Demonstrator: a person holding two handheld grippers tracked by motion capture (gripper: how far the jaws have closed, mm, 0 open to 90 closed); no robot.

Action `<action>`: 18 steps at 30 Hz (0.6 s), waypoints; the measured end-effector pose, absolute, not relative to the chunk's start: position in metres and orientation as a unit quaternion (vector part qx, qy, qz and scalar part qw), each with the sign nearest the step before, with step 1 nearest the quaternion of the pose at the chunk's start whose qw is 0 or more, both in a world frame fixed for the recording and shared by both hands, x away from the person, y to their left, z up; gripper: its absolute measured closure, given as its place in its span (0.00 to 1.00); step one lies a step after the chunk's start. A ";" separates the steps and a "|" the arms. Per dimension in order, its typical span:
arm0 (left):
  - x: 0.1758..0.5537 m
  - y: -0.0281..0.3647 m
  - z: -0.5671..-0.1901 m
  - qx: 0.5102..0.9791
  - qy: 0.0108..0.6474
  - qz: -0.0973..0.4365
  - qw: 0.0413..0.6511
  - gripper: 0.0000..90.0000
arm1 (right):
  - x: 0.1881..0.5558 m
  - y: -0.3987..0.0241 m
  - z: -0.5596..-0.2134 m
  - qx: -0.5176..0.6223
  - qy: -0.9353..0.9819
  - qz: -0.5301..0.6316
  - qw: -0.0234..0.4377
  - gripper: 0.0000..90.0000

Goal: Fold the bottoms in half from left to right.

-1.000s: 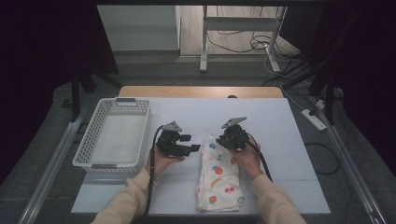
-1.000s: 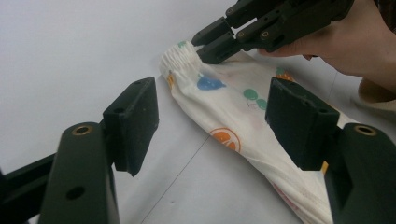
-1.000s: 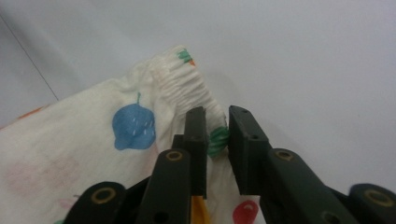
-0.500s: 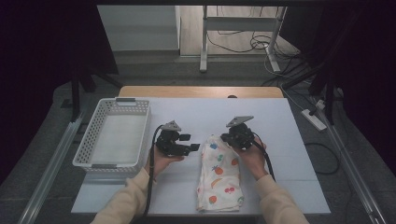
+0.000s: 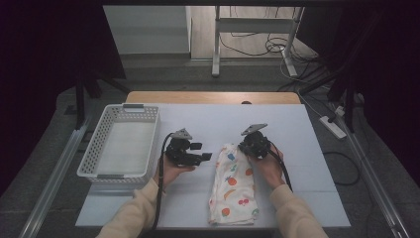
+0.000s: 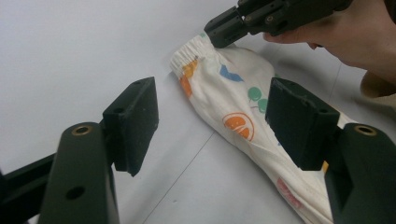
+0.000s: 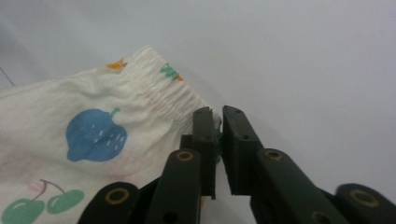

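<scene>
While the fruit-print cloth (image 5: pixel 233 186) lies folded lengthwise on the white table (image 5: pixel 307 148), near the front edge and right of centre, we pinch its elastic far corner between our right gripper's (image 7: pixel 218 140) nearly closed jaws, which have just been opening slightly. Our left gripper (image 6: pixel 210 121) hovers just left of the cloth, jaws apart and holding nothing. Farther left sits a white basket (image 5: pixel 119 148).

R gripper (image 5: pixel 246 145) jaws reopened slightly at cloth (image 5: pixel 234 186) waistband corner.
</scene>
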State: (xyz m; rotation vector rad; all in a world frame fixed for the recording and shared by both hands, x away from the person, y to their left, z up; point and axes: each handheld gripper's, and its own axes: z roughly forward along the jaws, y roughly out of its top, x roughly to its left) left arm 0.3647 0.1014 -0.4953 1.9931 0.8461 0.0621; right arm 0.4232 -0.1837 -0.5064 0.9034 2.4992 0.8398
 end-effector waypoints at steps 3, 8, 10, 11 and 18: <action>0.365 0.102 -0.495 0.812 0.345 0.027 0.470 0.38 | 0.420 -0.185 -0.499 0.325 0.871 0.319 0.182 0.75; 0.365 0.102 -0.495 0.812 0.345 0.027 0.470 0.38 | 0.414 -0.183 -0.481 0.316 0.854 0.385 0.151 0.71; 0.365 0.101 -0.495 0.813 0.344 0.027 0.470 0.38 | 0.413 -0.178 -0.479 0.308 0.851 0.406 0.127 0.79; 0.365 0.101 -0.495 0.813 0.344 0.027 0.470 0.38 | 0.413 -0.177 -0.479 0.305 0.851 0.411 0.118 0.83; 0.365 0.102 -0.495 0.812 0.346 0.027 0.469 0.38 | 0.423 -0.157 -0.493 0.292 0.871 0.383 0.095 0.99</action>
